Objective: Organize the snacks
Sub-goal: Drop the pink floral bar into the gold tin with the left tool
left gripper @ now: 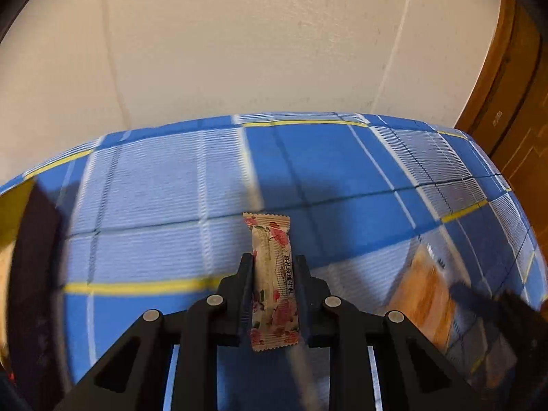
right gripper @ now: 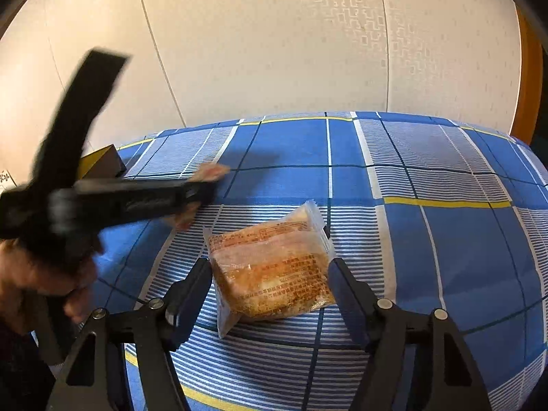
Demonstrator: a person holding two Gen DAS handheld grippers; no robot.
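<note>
My left gripper [left gripper: 273, 263] is shut on a small floral-wrapped snack bar [left gripper: 272, 274] and holds it above the blue plaid tablecloth [left gripper: 171, 188]. The same gripper [right gripper: 202, 188] shows blurred in the right wrist view, with the bar [right gripper: 210, 173] at its tip. My right gripper [right gripper: 270, 265] is open, its fingers on either side of a clear-wrapped orange cake packet [right gripper: 270, 267] lying on the cloth [right gripper: 445, 239]. I cannot tell whether the fingers touch the packet. The packet shows blurred at the lower right of the left wrist view [left gripper: 428, 291].
A dark box with a yellow face [right gripper: 102, 164] stands at the table's far left; it also shows blurred at the left edge of the left wrist view [left gripper: 30, 257]. A pale wall [right gripper: 274, 51] rises behind the table. A brown wooden door [left gripper: 513, 102] is at the right.
</note>
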